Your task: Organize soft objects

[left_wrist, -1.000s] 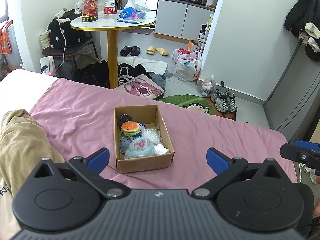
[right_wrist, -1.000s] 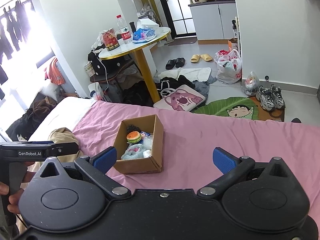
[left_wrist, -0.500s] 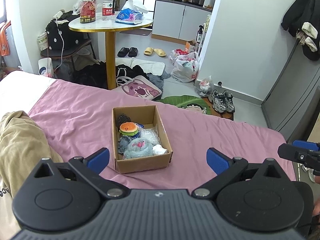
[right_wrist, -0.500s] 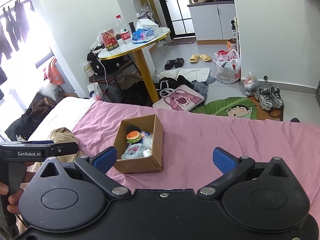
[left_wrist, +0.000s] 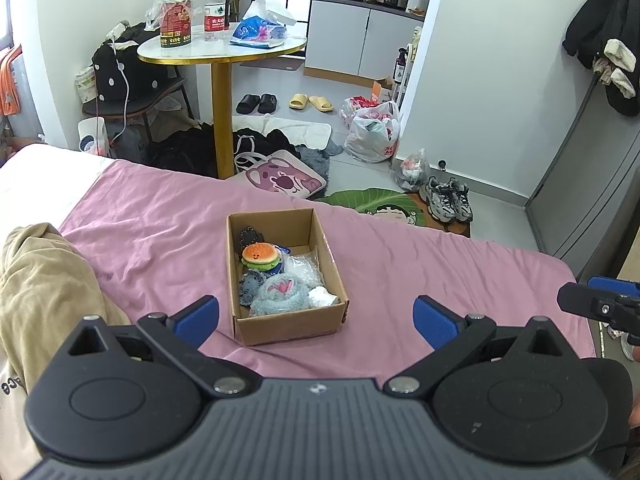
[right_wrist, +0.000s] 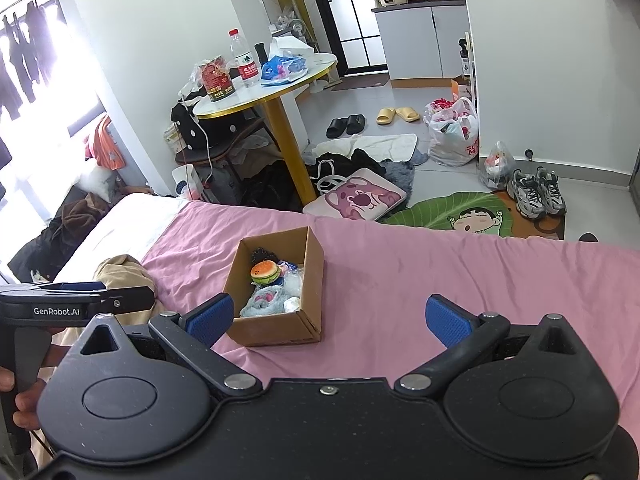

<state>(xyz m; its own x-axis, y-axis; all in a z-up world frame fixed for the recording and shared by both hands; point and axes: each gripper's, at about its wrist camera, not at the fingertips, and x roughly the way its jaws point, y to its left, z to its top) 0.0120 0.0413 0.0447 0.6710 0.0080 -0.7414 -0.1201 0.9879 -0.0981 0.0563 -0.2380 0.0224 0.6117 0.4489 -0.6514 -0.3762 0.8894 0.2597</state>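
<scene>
Both grippers I'm holding wide open, gripping nothing: left gripper (left_wrist: pixel 316 316), right gripper (right_wrist: pixel 328 320). Cardboard box (left_wrist: pixel 288 324) sitting on pink sheet (left_wrist: pixel 420 264) just ahead, soft toys (left_wrist: pixel 260 256) inside, long axis pointing away.

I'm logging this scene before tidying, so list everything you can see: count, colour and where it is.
cardboard box: one, brown, on the pink sheet
burger plush: one, orange and green, in the box
fluffy plush: one, blue-grey, near end of box
pink sheet: one, covering the bed
beige garment: one, on the bed left of the box
round table: one, white top, gold leg, beyond the bed
water bottle: one, clear, on the table
sneakers: one pair, grey, on the floor
left gripper: one, black, blue pads, open
right gripper: one, black, blue pads, open
</scene>
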